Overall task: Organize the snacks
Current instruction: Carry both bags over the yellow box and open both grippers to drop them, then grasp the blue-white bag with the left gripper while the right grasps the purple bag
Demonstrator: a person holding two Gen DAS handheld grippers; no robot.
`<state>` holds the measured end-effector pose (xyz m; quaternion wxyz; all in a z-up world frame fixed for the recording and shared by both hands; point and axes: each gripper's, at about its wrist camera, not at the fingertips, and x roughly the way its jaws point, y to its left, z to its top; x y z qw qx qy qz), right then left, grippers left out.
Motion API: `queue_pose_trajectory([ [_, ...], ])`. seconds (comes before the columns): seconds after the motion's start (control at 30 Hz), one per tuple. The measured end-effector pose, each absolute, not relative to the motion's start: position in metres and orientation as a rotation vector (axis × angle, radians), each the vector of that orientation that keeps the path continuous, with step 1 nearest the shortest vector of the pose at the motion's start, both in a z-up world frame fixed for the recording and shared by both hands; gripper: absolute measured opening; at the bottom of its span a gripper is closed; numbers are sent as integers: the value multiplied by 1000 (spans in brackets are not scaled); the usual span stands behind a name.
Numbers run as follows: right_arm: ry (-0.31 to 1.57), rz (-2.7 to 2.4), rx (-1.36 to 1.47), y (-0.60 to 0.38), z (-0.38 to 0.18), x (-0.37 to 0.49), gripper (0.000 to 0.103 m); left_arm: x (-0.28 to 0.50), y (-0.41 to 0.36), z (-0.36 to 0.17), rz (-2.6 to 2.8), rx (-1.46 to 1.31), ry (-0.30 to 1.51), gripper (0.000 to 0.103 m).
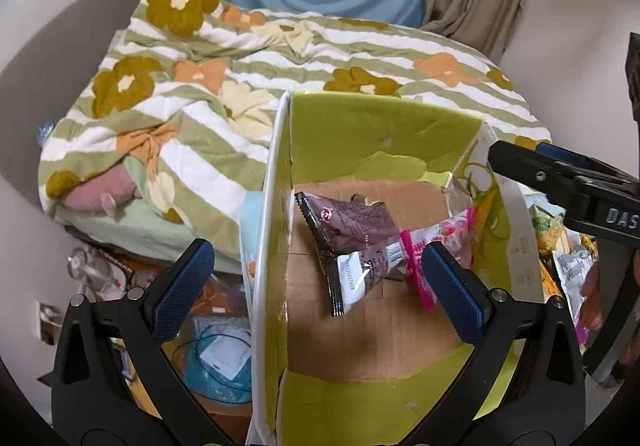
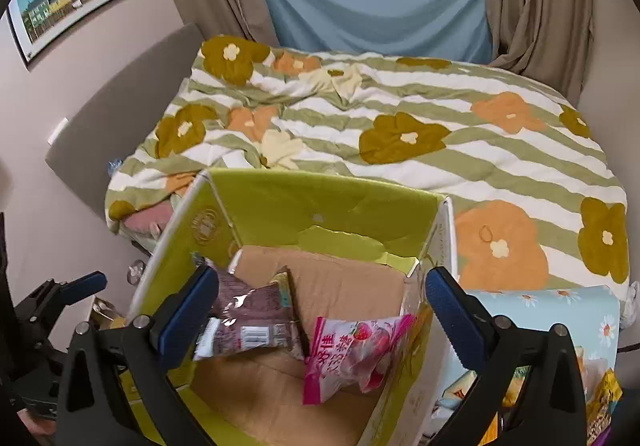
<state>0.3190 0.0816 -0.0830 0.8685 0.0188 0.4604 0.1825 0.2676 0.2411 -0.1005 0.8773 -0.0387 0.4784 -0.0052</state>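
Right wrist view: pink strawberry snack bag (image 2: 352, 354) lay on the bare brown floor of the green-lined cardboard box (image 2: 320, 202), against the box's right wall. Brown snack packet (image 2: 252, 322) lay just left of it in the box, partly behind the right gripper's left finger, so its full outline was cut off. A third wrapper edge showed under the brown packet, too little to identify. Right gripper (image 2: 316, 310) hovered over the box, jaws wide apart, nothing between the pads. Left gripper (image 1: 316, 286) also above the box, jaws apart and empty, straddling the box's left wall. Flowered striped quilt (image 2: 400, 118) lay behind the box. More snack packs (image 2: 600, 394) right of the box, outside it, mostly cropped by the frame edge and the gripper; labels unreadable.
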Motion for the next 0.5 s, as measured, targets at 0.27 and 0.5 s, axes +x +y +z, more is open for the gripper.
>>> queue_pose_trajectory([
  [0.27, 887, 376, 55, 58, -36, 271, 103, 235, 211, -63, -36, -79, 918, 103],
  [0.5, 839, 345, 86, -1, -11, 220, 103, 203, 140, -44, -124, -51, 872, 103],
])
